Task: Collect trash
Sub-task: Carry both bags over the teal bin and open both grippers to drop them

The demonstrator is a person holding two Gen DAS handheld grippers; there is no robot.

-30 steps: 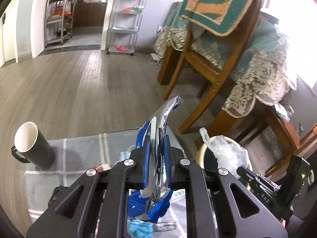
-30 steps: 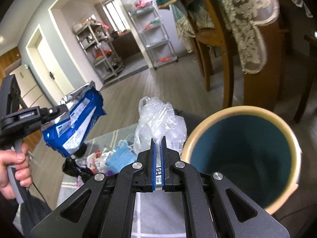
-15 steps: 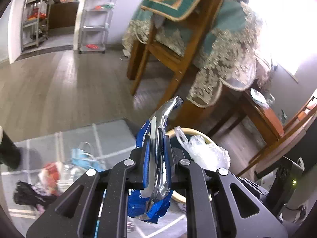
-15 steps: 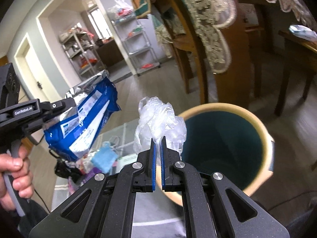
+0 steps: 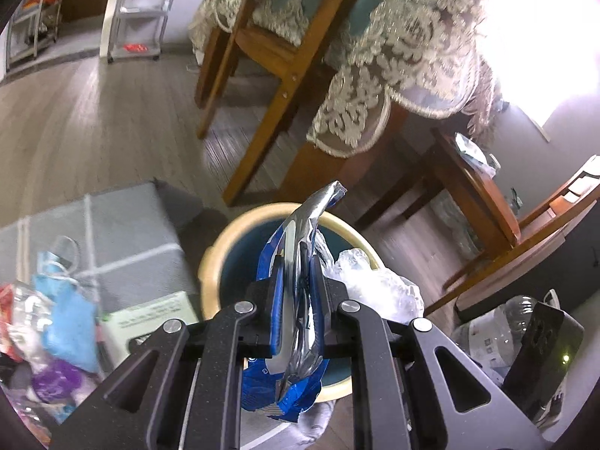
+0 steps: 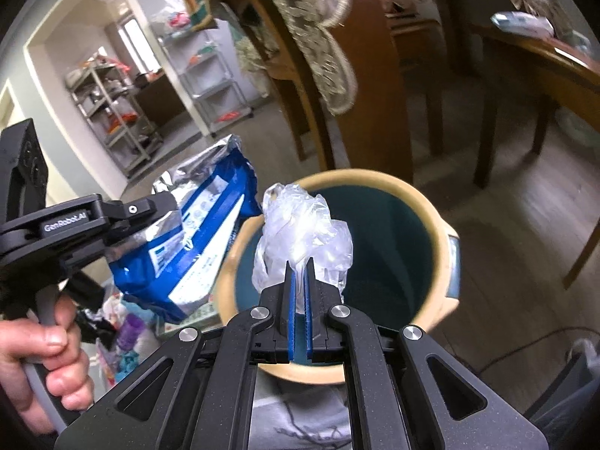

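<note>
A blue foil packet (image 5: 296, 300) is clamped in the left claw (image 5: 296, 273) above the bin (image 5: 213, 258); crumpled clear plastic (image 6: 303, 236) is pinched by the right claw (image 6: 299, 281) over the bin's mouth. Leftover litter (image 5: 56, 311) is heaped beside it, below a chair (image 5: 262, 48).

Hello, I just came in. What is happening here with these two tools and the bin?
A person is collecting trash with a gripper in each hand. The left gripper is shut on a blue and silver foil bag, and the right gripper is shut on a crumpled clear plastic bag. Both hover at the open bin, not yet released. More litter lies on the grey rug beside it.
</note>
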